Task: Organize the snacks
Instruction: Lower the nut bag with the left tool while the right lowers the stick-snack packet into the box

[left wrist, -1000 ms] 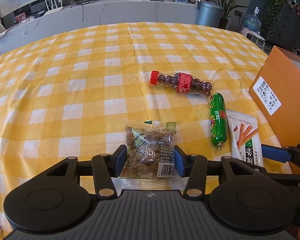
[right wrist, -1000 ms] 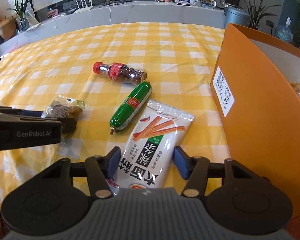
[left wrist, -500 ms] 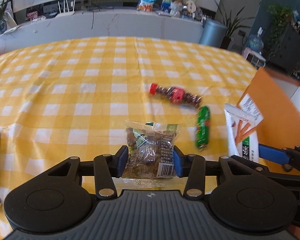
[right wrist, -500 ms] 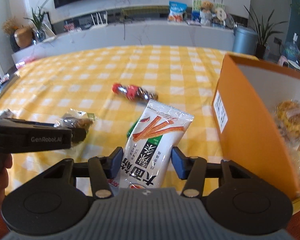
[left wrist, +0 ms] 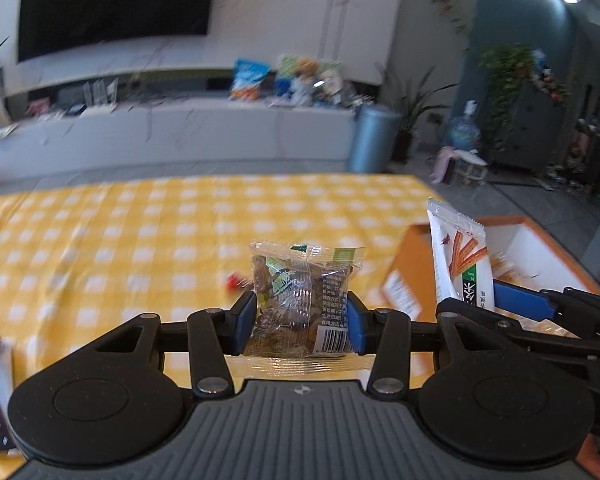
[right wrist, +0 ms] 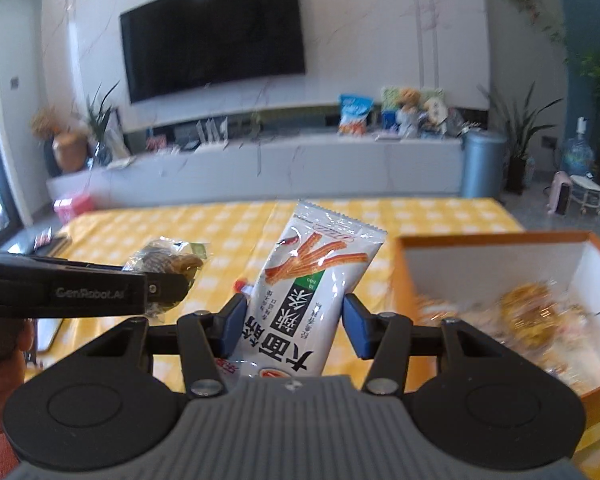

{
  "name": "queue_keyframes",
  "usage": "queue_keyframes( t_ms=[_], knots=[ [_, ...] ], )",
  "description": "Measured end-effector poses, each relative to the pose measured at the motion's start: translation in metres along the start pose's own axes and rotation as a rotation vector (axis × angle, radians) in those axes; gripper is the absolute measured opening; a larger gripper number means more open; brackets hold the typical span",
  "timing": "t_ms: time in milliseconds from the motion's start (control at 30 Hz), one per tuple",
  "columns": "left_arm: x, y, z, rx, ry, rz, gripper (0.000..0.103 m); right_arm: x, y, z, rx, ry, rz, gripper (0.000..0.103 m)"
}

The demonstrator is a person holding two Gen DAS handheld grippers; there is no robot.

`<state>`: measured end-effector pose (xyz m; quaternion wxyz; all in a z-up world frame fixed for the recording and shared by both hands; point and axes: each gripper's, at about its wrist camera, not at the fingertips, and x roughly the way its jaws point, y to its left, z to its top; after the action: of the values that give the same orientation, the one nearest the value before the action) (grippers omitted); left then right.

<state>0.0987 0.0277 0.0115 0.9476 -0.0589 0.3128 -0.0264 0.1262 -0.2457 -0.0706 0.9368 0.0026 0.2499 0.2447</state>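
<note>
Now, from the left wrist, the left gripper (left wrist: 302, 322) has its blue fingers (left wrist: 245, 320) squeezed on both sides of a small clear crinkly bag of brown snacks (left wrist: 302, 294). The bag is up in the air over the yellow and white checked worktop (left wrist: 112, 240). It looks light and soft, and the plastic may be slippery, so holding it by the middle, like this, seems the safe way. A squeeze too hard could crush what is inside.

From the right wrist, the right gripper (right wrist: 296, 330) has its fingers pressed on a long white snack packet with orange sticks printed on it (right wrist: 312, 284), low down on the packet, so the top stands up loose. It looks thin and floppy. Just beside it on the right sits the open orange cardboard box (right wrist: 500, 240), with shiny wrapped snacks already inside.
</note>
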Motion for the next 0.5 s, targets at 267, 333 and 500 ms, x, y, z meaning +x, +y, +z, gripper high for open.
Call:
queue_keyframes(
  t_ms=[267,333,500],
  knots=[
    [0.023,-0.070,0.032,0.143,0.007,-0.182,0.052,-0.035,-0.066,0.024,0.058,-0.028,-0.075,0.051],
    [0.037,-0.089,0.038,0.191,0.035,-0.242,0.052,-0.041,-0.087,0.028,0.087,-0.026,-0.102,0.051],
    [0.081,-0.129,0.048,0.304,0.127,-0.327,0.052,-0.044,-0.137,0.038,0.141,0.014,-0.174,0.051]
  ],
)
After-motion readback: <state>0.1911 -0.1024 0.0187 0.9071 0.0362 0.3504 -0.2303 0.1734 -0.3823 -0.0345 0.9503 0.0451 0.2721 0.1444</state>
